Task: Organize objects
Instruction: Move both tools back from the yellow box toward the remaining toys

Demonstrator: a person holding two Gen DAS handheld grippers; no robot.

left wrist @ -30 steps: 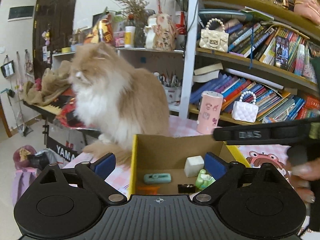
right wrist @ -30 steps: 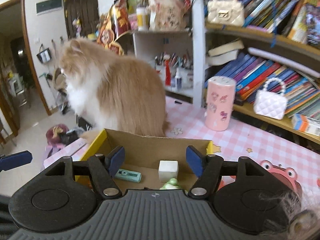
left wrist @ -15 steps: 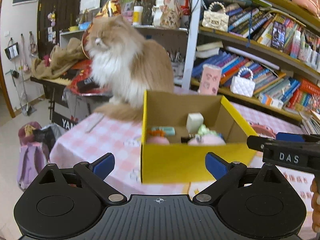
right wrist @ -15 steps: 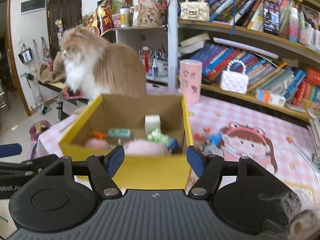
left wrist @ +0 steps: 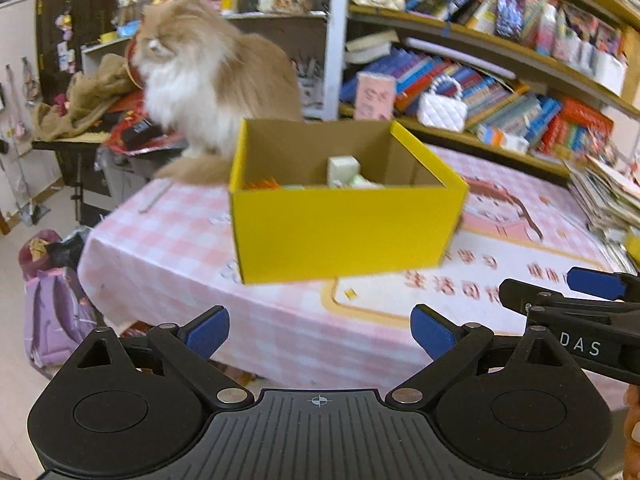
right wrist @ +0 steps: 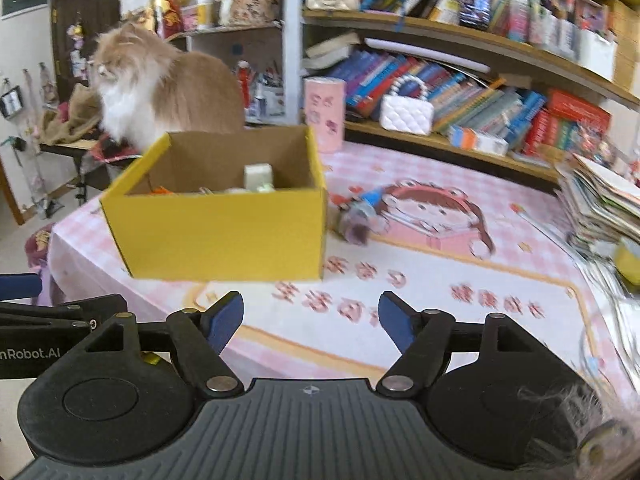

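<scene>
Over the near table edge my right gripper has its jaws partly apart and opening, with nothing between the blue pads, only the pink cloth below. My left gripper sits just beside it, jaws wide and empty too, touching nothing. Beyond both, well clear of the fingers, the yellow box stands on the cloth with small items inside, a cat sitting behind it.
</scene>
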